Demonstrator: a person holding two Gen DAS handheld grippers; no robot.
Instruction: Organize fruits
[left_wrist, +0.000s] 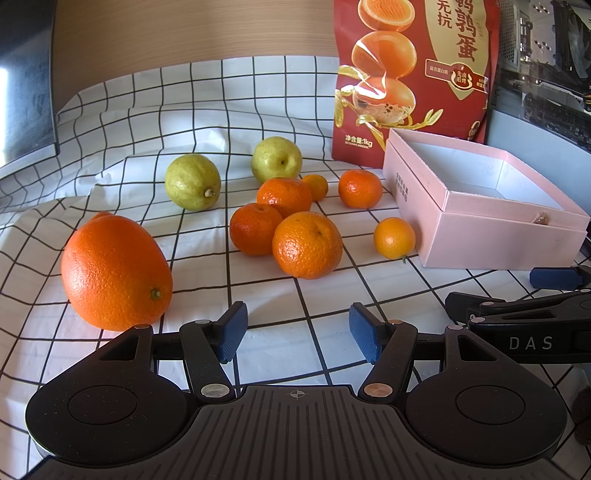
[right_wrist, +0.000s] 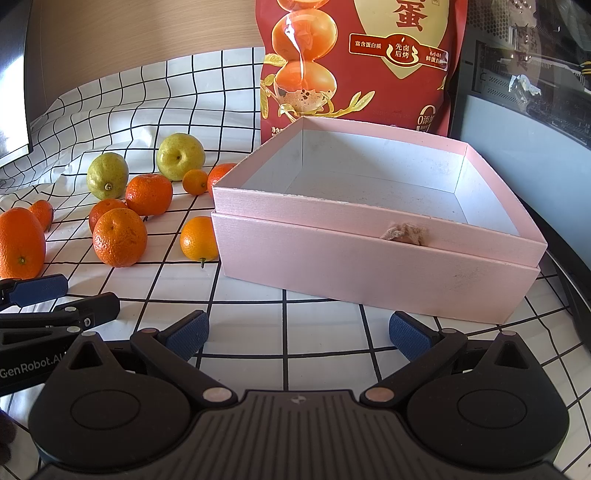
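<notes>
Fruit lies loose on a white grid cloth (left_wrist: 258, 343). A big orange (left_wrist: 114, 271) sits near left, several mandarins (left_wrist: 306, 244) cluster in the middle, two green pears (left_wrist: 192, 181) lie behind, and a small kumquat (left_wrist: 393, 238) rests beside the open pink box (left_wrist: 480, 236). My left gripper (left_wrist: 295, 332) is open and empty, just short of the mandarins. My right gripper (right_wrist: 298, 336) is open and empty, facing the pink box's front wall (right_wrist: 369, 266). The box holds no fruit.
A tall red snack bag (left_wrist: 410, 74) stands behind the box. A dark monitor (left_wrist: 22, 92) is at the far left and dark equipment at the right. The right gripper's fingers (left_wrist: 554, 278) show at the left view's right edge.
</notes>
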